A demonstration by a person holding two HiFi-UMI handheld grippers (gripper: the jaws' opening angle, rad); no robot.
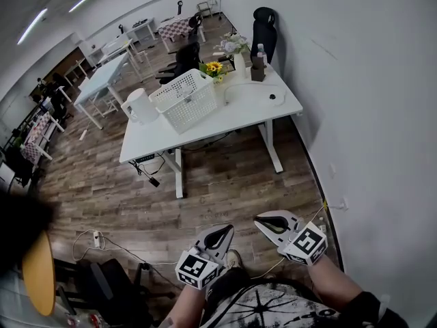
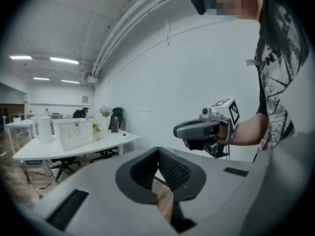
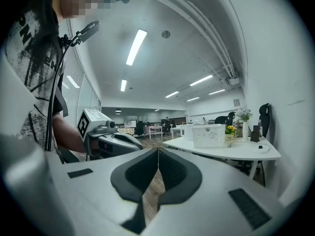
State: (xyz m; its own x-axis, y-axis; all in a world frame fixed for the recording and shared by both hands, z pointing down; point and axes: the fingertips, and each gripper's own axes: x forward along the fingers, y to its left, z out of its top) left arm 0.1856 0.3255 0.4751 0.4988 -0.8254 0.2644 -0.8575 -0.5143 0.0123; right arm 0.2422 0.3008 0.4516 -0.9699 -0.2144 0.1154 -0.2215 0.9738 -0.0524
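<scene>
Grey moulded left gripper [image 1: 220,236] and right gripper [image 1: 273,223] both press ribbed black pads [image 2: 172,170] together, empty; white lattice plastic basket [image 1: 184,100] at twelve o'clock.

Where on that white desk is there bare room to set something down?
The desk's front strip, before the jug and basket, is bare. So is the right front corner, beside the cable and puck. The back edge is crowded with flowers, vase and bottle.
</scene>
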